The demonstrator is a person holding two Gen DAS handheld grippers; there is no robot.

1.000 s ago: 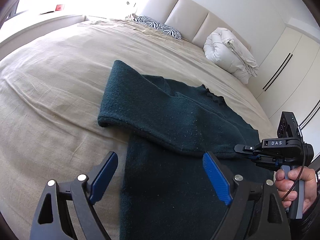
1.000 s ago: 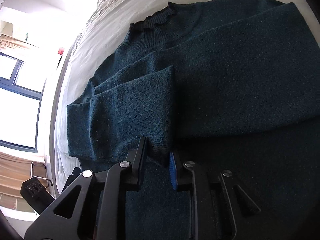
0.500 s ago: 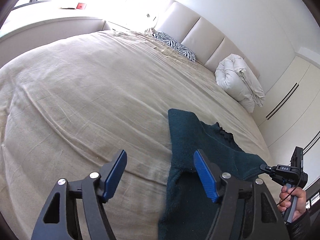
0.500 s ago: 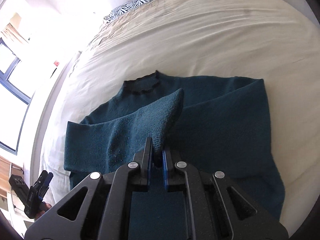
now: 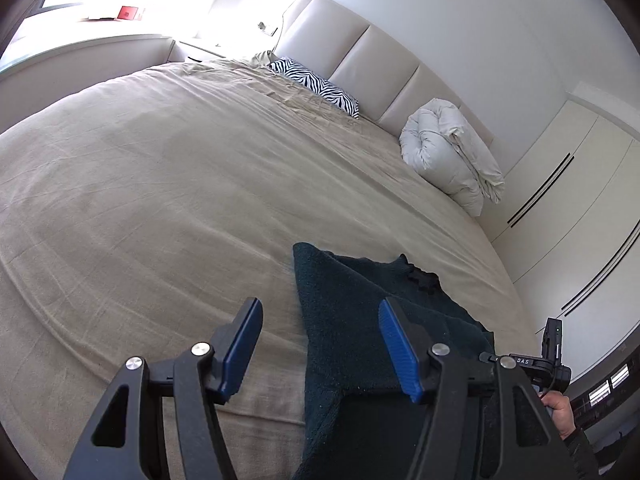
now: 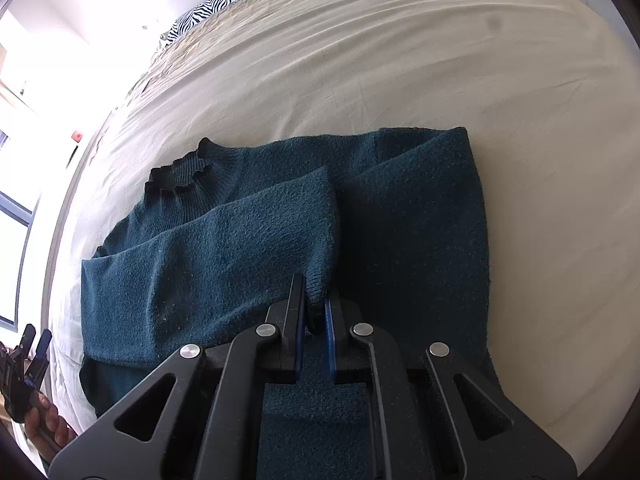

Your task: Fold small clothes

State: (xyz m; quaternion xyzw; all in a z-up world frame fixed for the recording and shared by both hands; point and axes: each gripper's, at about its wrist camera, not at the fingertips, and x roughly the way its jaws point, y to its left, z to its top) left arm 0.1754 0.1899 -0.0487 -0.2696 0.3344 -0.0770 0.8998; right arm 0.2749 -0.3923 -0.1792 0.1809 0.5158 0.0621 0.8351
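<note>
A dark teal knit sweater (image 6: 412,216) lies flat on the beige bed, collar (image 6: 180,170) toward the headboard. Both sleeves are folded across the body. My right gripper (image 6: 314,306) is shut on the cuff of the left sleeve (image 6: 248,240) and holds it just above the sweater's middle. My left gripper (image 5: 320,344) is open and empty above the sweater's left edge (image 5: 344,320); its left finger is over bare sheet. The right gripper also shows at the far right of the left wrist view (image 5: 550,360).
The bed sheet (image 5: 160,200) stretches wide to the left and ahead. A zebra-print pillow (image 5: 316,86) and a rolled white duvet (image 5: 448,156) lie by the padded headboard. White wardrobe doors (image 5: 568,200) stand at the right.
My right gripper has lifted and pulled back with the sleeve cuff in it, laying the sleeve across the sweater. My left gripper has risen and drawn off to the sweater's left edge.
</note>
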